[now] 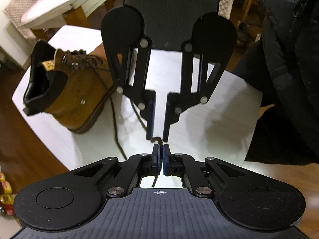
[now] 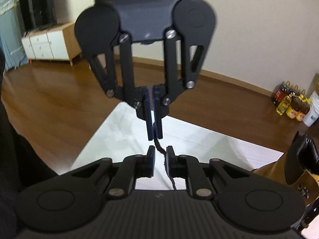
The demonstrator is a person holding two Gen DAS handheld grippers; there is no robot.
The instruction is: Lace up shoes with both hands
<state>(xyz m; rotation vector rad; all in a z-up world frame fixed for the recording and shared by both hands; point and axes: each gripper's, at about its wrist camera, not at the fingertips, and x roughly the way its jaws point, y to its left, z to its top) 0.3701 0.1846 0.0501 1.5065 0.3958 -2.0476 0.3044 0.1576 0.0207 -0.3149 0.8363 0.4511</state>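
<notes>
Two claws face each other tip to tip above a white desk (image 1: 219, 103). The left claw (image 1: 161, 155) is clenched on the brown lace (image 1: 156, 139). The right claw (image 2: 160, 155) has its fingers apart, with the lace (image 2: 159, 149) running between them, untouched. A tan boot (image 1: 75, 91) stands on the desk's left side, laces trailing toward the claws.

Almost nothing legible

The yellow tab (image 1: 47, 65) inside the boot (image 1: 67, 83), left of the left jaws, carries dark marks too blurred to read. The oil bottles (image 2: 291, 104) on the floor, far right of the right jaws, bear red and yellow labels whose printing cannot be made out.
</notes>
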